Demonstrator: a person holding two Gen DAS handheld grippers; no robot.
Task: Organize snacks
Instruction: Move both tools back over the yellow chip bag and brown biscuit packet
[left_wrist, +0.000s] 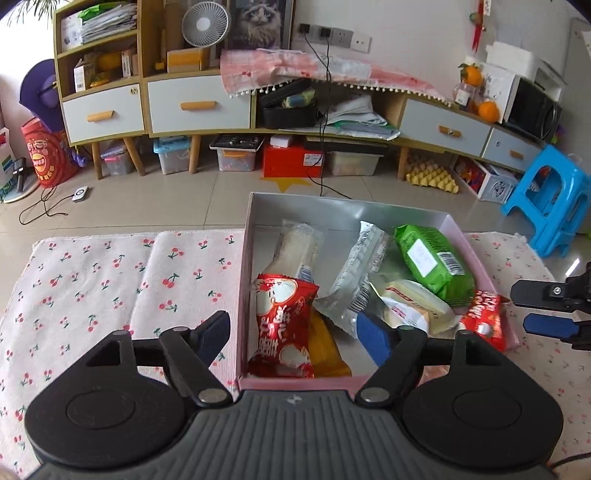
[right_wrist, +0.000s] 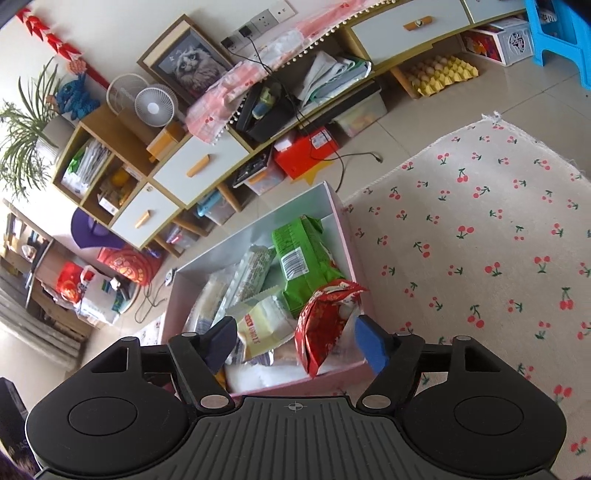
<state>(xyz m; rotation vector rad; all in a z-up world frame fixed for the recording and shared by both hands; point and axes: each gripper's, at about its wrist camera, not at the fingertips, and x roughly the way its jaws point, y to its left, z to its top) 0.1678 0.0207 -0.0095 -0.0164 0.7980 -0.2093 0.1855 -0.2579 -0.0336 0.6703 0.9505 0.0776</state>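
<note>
A pink box with a silver inside stands on the cherry-print cloth and holds several snack packets. My left gripper hovers open over its near left part. Below the spread jaws lie a red packet and an orange one, neither touched by the pads. Further in lie a green packet, a silver-white one and a cream one. My right gripper is open at the box, over its near right corner. A second red packet leans there between the jaws, free of the pads.
The cherry-print cloth spreads on both sides of the box. Beyond the table edge is tiled floor, a long low cabinet with bins under it, and a blue plastic stool. My right gripper shows at the right edge.
</note>
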